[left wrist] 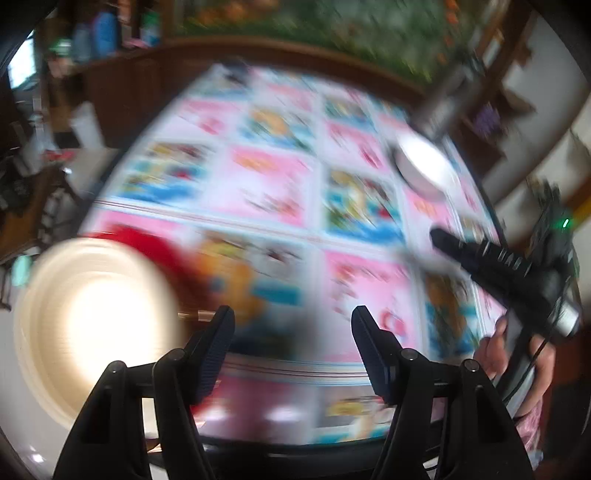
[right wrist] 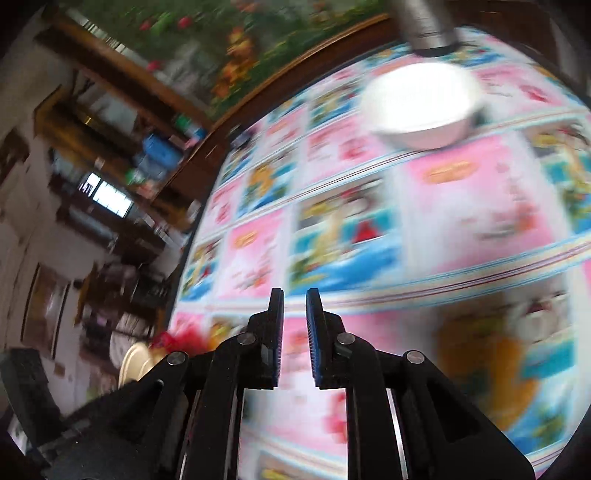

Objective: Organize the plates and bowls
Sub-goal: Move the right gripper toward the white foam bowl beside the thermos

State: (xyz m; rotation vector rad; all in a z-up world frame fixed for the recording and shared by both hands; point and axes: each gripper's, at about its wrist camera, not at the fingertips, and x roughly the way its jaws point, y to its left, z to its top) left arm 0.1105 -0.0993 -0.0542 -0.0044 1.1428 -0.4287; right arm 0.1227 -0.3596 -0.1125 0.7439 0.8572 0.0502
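Left wrist view: left gripper [left wrist: 292,325], jaws wide and empty, above the tablecloth [left wrist: 266,184]. A cream plate [left wrist: 96,321] lies near left, partly over something red [left wrist: 147,243]; the white bowl [left wrist: 424,162] sits far right. Probably stiff, smooth and breakable; best pinched at the rim.

Right wrist view: right gripper [right wrist: 294,302], jaws narrow, empty. Bowl [right wrist: 421,107] ahead, a grey cylinder [right wrist: 424,22] just behind it, likely crowding the far rim.

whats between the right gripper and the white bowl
Only bare patterned tablecloth between the right gripper and the white bowl, seen in the right wrist view.
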